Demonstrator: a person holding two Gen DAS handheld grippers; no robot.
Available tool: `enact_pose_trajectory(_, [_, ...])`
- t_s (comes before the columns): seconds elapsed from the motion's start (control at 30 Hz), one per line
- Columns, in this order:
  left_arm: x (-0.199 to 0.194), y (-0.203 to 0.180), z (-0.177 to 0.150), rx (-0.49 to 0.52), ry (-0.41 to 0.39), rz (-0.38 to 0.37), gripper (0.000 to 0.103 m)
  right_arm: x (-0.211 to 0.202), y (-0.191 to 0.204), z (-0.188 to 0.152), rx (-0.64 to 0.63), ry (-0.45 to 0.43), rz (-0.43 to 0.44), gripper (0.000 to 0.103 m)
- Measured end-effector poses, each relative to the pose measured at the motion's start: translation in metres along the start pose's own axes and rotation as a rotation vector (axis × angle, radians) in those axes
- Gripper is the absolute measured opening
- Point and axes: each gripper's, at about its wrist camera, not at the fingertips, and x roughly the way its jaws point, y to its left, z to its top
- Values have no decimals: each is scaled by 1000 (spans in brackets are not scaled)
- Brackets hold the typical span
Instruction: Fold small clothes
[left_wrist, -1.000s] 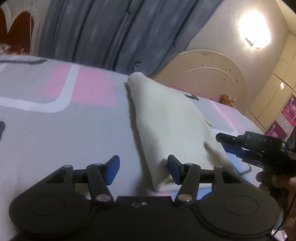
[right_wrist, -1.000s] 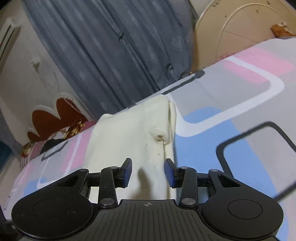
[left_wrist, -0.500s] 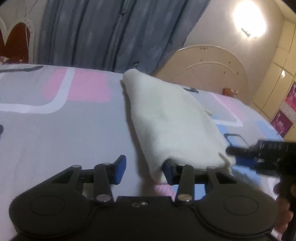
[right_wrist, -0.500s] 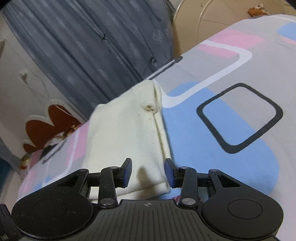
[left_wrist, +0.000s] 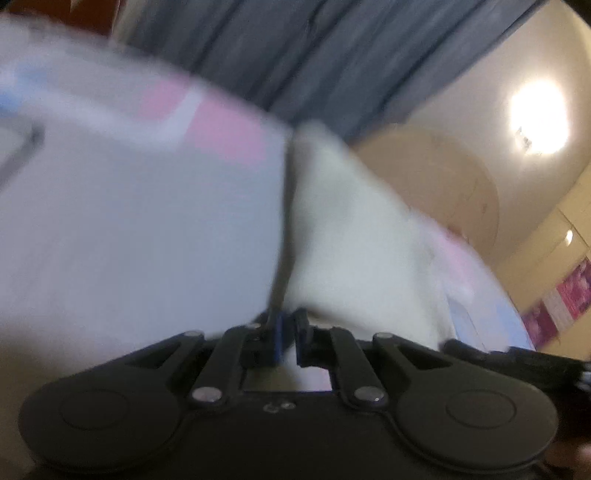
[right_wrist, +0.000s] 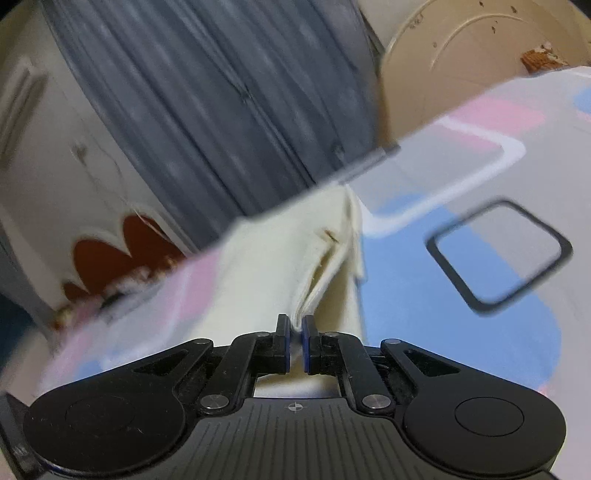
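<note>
A cream folded garment (left_wrist: 354, 236) lies on the patterned bed sheet (left_wrist: 140, 221). My left gripper (left_wrist: 287, 341) is shut on the garment's near edge; this view is blurred by motion. In the right wrist view the same garment (right_wrist: 273, 266) stretches away from me, and my right gripper (right_wrist: 294, 341) is shut on its near edge, with several cloth layers pinched between the blue pads (right_wrist: 284, 341). The right gripper's black body (left_wrist: 517, 360) shows at the lower right of the left wrist view.
The bed sheet (right_wrist: 461, 295) has grey, pink and blue blocks with white and black outlines. Grey-blue curtains (right_wrist: 229, 110) hang behind the bed. A cream round headboard (right_wrist: 461, 66) stands at the far end. A wall lamp (left_wrist: 537, 114) glows at the upper right.
Both grippers went from open beside the garment's near edge to shut on it. Both views have tilted and the left one is blurred with motion.
</note>
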Motion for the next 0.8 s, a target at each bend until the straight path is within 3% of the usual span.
enact_pose_trajectory(0.03, [-6, 3, 3, 1, 9, -18, 15, 8, -8, -3, 21, 45, -5, 6])
enact_pose_trajectory(0.07, [-13, 6, 8, 6, 22, -19, 30, 7, -15, -3, 42, 46, 14, 6])
enact_pose_trajectory(0.13, [-31, 6, 17, 37, -32, 3, 57, -11, -17, 6, 34, -38, 3, 11])
enact_pose_trajectory(0.17, [-37, 2, 25, 83, -79, 37, 56, -19, -15, 13, 13, -82, -4, 31])
enact_pose_trajectory(0.2, [-35, -4, 34, 124, -90, 39, 55, -22, -13, 23, -8, -113, 6, 40])
enact_pose_trajectory(0.23, [-30, -10, 41, 147, -85, 29, 50, -19, -9, 33, -30, -127, 10, 42])
enact_pose_trajectory(0.37, [10, -49, 71, 261, -83, -12, 40, 15, 13, 66, -158, -123, 9, 40])
enact_pose_trajectory(0.4, [22, -58, 75, 293, -68, -8, 37, 23, 20, 68, -194, -114, 8, 24])
enact_pose_trajectory(0.47, [44, -76, 79, 367, -44, 2, 37, 43, 30, 75, -256, -89, 10, 13])
enact_pose_trajectory(0.53, [70, -86, 78, 426, -11, 48, 42, 59, 36, 77, -314, -79, -3, 13])
enact_pose_trajectory(0.57, [85, -88, 73, 455, 42, 76, 42, 70, 36, 77, -343, -63, -18, 13])
enact_pose_trajectory(0.63, [89, -96, 61, 572, 42, 106, 43, 100, 28, 67, -382, 32, -93, 12])
enact_pose_trajectory(0.67, [87, -104, 57, 633, 55, 131, 42, 106, 22, 64, -387, 46, -89, 11])
enact_pose_trajectory(0.73, [72, -110, 66, 630, 4, 96, 42, 99, 25, 69, -407, 45, -71, 11])
enact_pose_trajectory(0.8, [69, -109, 82, 608, -39, 89, 43, 91, 28, 77, -420, -21, -38, 11])
